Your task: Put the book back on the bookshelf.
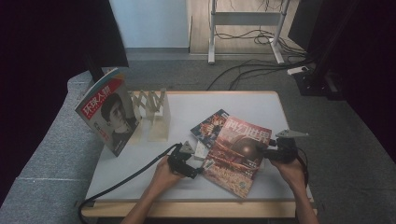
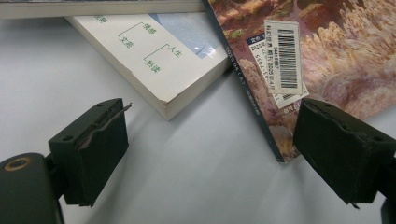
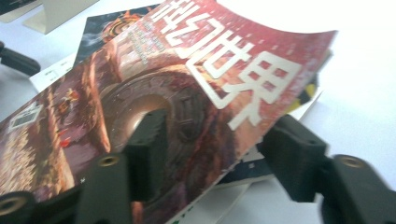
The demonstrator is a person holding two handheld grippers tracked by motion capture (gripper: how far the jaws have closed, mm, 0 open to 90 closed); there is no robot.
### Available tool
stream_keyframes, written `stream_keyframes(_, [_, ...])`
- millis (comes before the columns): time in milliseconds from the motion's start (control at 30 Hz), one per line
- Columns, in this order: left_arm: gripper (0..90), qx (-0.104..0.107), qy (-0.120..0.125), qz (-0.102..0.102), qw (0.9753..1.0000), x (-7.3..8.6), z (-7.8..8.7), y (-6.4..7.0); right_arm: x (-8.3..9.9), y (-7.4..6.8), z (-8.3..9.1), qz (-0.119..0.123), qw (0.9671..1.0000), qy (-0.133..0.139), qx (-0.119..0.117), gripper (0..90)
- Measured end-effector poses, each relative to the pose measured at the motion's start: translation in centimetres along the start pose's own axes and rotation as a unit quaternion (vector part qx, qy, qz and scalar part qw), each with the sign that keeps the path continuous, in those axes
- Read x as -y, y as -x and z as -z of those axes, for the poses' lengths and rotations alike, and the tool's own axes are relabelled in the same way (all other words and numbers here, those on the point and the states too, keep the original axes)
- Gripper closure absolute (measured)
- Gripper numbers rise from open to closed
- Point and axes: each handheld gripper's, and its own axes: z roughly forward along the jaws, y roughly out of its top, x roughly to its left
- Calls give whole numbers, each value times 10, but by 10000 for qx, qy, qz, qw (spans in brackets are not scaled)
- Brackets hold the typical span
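Red magazine (image 1: 238, 151) lies face up on the white table (image 1: 187, 112), near the table's front edge and toward its right side, turned at an angle. It is the top item of a small stack. Cover carries large pale characters over a reddish scene; in the right gripper view the cover (image 3: 187, 93) bows upward along the edge nearest the camera.

Right gripper (image 1: 267, 152) is at the magazine's right edge, held by the person's right hand (image 1: 290, 169). In the right gripper view one jaw lies on top of the cover and the other sits beyond and below the lifted edge, so the jaws straddle that edge; they look only partly closed, and I cannot tell whether they actually pinch the paper.

Left gripper (image 1: 200, 170) is at the magazine's lower left corner, held by the left hand (image 1: 164, 176). In the left gripper view its jaws stand wide apart with bare table between them and nothing gripped. The magazine's corner, bearing a white barcode label (image 2: 283, 56), lies just beside one jaw.

Under the magazine: a dark magazine (image 1: 209, 126) sticks out toward the table's back left, and a white book (image 2: 154, 56) with green characters shows just left of the red magazine's corner.

Well left of the magazine, a wooden rack (image 1: 152, 114) stands on the table. A portrait magazine (image 1: 108, 112) stands tilted against the rack's left side, overhanging the table's left edge.
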Motion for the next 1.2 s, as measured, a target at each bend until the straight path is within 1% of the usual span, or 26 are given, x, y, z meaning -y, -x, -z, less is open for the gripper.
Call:
stream_keyframes(67, [107,33,7,13,10000,0,0,0,-2,2,0,18,10000,18,52,489])
stream_keyframes(100, [113,33,7,13,10000,0,0,0,-2,2,0,18,10000,18,52,489])
stream_keyframes(133, [113,34,9,11,10000,0,0,0,-4,2,-1,26,10000,34,74,514])
stream_keyframes(167, [113,26,16,17,10000,1,0,0,-7,3,-1,55,9999,41,109,567])
stream_keyframes(267, [113,26,18,10,10000,1,0,0,-12,2,1,99,9998,74,144,653])
stream_keyframes(367, [113,12,24,-1,10000,1,1,0,-16,1,3,127,9998,142,86,711])
stream_keyframes(467, [113,-4,32,-10,10000,1,1,1,-18,-1,5,169,9997,154,70,728])
stream_keyframes(533, [114,-30,51,-58,10000,1,1,2,-21,-3,6,200,9997,140,47,747])
stream_keyframes(633, [118,-36,67,-116,9999,1,1,2,-24,-5,9,206,9995,246,-25,766])
stream_keyframes(767, [125,-48,77,-128,9999,1,2,3,-30,-12,12,343,9988,343,-36,783])
stream_keyframes(933, [127,8,59,-163,9998,1,2,2,-36,-19,17,491,9976,479,-99,792])
stream_keyframes(1000, [124,36,-24,-277,9996,-1,3,2,-38,-22,19,554,9969,544,-122,793])
stream_keyframes(1067, [112,-25,-100,-364,9993,-5,3,3,-41,-25,21,619,9962,602,-146,793])
stream_keyframes(1100, [112,-1,-37,-381,9993,-6,3,3,-42,-27,22,660,9957,629,-150,793])
stream_keyframes(1133, [120,97,36,-325,9994,-7,5,2,-43,-28,24,687,9954,646,-155,794])
stream_keyframes(1167, [120,97,36,-325,9994,-7,5,2,-44,-29,25,717,9951,666,-167,794])
stream_keyframes(1200, [123,196,121,-237,9995,-9,7,-1,-45,-31,26,744,9947,689,-175,794])
